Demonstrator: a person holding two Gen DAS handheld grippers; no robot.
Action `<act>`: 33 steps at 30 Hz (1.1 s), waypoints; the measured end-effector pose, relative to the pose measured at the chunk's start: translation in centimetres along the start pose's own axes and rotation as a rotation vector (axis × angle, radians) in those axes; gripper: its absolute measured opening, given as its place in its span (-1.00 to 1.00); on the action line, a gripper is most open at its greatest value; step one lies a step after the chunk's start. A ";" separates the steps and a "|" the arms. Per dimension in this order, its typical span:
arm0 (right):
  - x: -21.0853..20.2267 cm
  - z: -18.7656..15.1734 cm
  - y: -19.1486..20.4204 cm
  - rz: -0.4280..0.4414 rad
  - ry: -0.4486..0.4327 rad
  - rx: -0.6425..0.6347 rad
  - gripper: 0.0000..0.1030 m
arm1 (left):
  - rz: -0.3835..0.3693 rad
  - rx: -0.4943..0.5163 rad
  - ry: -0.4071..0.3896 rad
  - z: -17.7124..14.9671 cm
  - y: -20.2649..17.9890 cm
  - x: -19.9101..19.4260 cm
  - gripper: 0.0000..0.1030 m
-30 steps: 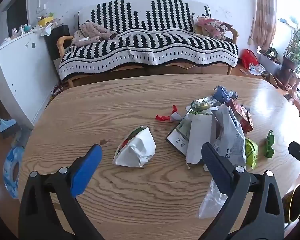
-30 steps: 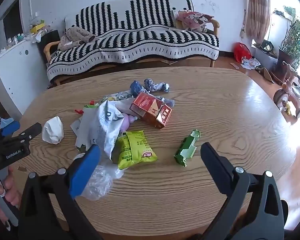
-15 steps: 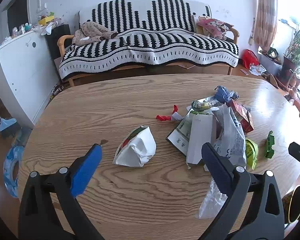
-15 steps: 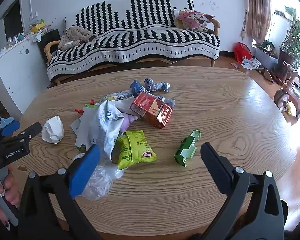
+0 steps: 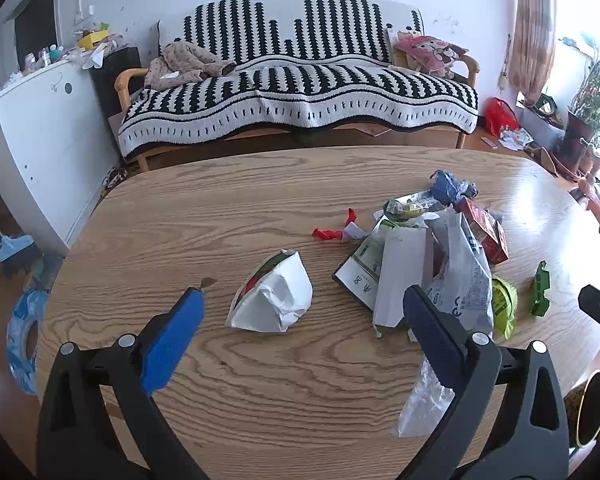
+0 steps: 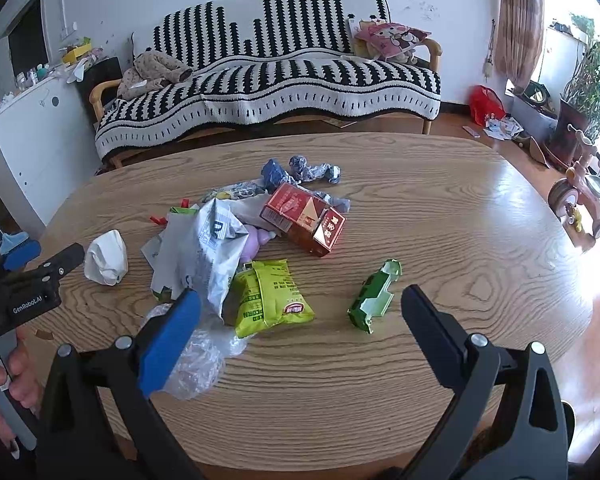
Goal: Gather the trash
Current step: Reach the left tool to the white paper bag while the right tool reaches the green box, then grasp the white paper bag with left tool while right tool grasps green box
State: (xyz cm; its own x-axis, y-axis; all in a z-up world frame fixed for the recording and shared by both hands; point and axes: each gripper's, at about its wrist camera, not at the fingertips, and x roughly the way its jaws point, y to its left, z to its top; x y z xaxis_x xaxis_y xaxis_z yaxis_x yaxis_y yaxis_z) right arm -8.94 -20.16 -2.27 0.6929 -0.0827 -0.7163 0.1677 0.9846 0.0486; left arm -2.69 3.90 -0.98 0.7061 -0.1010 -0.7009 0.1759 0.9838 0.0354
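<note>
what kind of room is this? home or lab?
Most likely a home living room: a sofa under a black-and-white striped knitted cover, a pink cartoon cushion on it, and a child's pink tricycle on the floor beside the oval wooden table littered with wrappers.

Bright daylight from right of surface (image 6: 440,208), blown-out glare w/ sheen there; heavy fisheye bending, dark vignette corners; mid sharp.

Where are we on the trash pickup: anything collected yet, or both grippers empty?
Nothing looks collected. Both the left gripper and right gripper hover open and empty. Left to do is everything on the table: crumpled white wrapper, red carton, yellow-green snack bag, green scrap, clear plastic and the rest.
</note>
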 end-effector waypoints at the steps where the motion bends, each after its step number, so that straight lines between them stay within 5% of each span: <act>1: 0.0 0.0 0.0 0.001 -0.003 0.000 0.89 | 0.000 0.000 0.002 0.0 0.0 0.0 0.88; 15: 0.0 -0.2 -0.3 0.015 -0.039 0.004 0.89 | 0.008 -0.005 0.019 -0.1 0.5 0.6 0.88; 20: -0.6 1.3 -3.9 -0.037 -0.058 0.043 0.89 | 0.037 -0.024 0.012 0.3 2.5 0.9 0.88; 25: 1.8 1.5 -8.8 -0.106 0.015 0.155 0.89 | 0.037 -0.079 0.060 0.9 5.4 2.4 0.88; 29: 5.9 0.8 -9.1 -0.041 0.129 0.195 0.89 | -0.009 -0.111 0.124 1.1 6.6 4.6 0.88; 33: 8.9 0.2 -8.3 -0.109 0.245 0.163 0.89 | -0.004 -0.067 0.144 1.1 6.0 6.6 0.88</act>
State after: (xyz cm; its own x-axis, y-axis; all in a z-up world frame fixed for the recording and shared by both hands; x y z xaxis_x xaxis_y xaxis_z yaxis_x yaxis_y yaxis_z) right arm -4.01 -29.12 -8.94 0.4785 -0.1276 -0.8688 0.3555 0.9328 0.0588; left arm 3.83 8.99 -4.63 0.5990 -0.0870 -0.7960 0.1286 0.9916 -0.0115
